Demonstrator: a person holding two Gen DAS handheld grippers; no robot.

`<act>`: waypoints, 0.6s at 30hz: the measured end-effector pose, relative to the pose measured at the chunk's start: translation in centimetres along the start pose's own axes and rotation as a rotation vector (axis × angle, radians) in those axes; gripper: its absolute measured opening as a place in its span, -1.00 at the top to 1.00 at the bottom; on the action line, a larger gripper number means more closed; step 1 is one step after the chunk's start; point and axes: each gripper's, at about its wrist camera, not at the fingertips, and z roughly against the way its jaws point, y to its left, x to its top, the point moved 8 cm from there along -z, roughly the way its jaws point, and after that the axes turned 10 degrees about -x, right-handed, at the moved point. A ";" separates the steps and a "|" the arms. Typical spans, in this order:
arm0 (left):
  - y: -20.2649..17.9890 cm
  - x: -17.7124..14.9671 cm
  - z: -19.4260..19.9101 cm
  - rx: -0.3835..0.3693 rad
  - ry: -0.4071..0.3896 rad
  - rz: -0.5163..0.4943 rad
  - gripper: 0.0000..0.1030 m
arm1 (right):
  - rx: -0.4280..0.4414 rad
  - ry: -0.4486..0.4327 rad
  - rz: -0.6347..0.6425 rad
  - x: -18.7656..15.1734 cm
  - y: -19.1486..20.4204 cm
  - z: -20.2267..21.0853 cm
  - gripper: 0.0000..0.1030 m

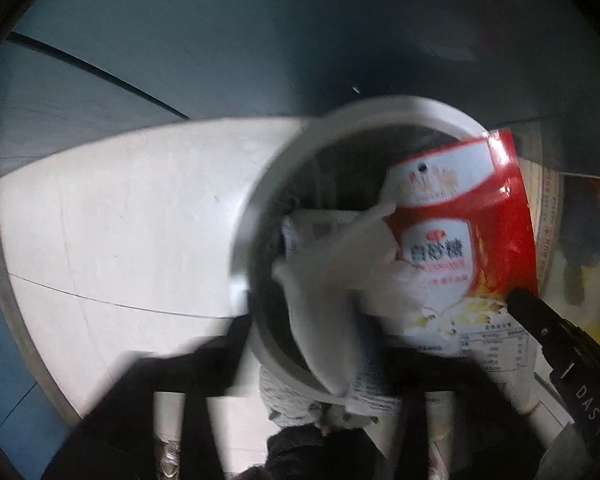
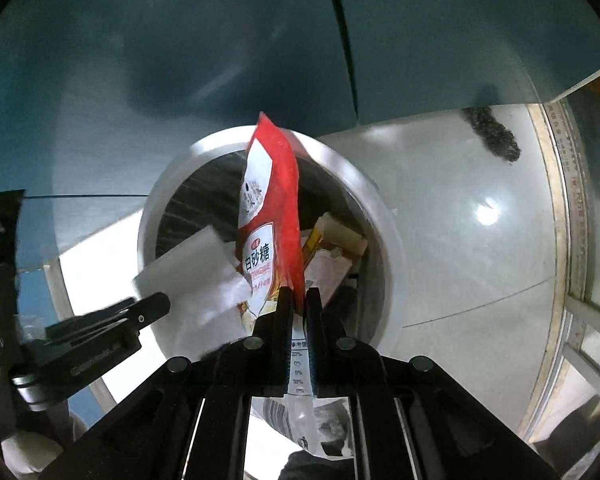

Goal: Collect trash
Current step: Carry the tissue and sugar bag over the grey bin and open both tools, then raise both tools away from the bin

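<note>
right claw [image 2: 299, 300] gripping red sugar bag [image 2: 274, 208] over white bin [image 2: 380, 216] | left claw [image 1: 320, 400] standing wide, white paper [image 1: 320, 300] between its fingers

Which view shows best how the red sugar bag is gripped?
The right wrist view. There the right tongs are shut on the red sugar bag, which hangs edge-on over the white bin. The left wrist view shows the bag's printed face more fully, but only one dark finger at its corner, not the pinch itself.
</note>
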 end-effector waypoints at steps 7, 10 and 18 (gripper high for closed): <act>2.3 -1.7 3.6 0.035 -0.057 -0.012 -0.96 | -0.035 -0.034 0.029 -0.4 -0.9 2.4 -0.34; 2.4 -3.1 4.6 0.060 -0.065 -0.020 -0.96 | -0.088 -0.074 0.067 -1.3 -1.5 4.1 -0.83; 2.0 -8.6 10.6 0.079 -0.160 0.015 -0.96 | -0.164 -0.172 0.147 -5.0 -1.9 11.3 -1.00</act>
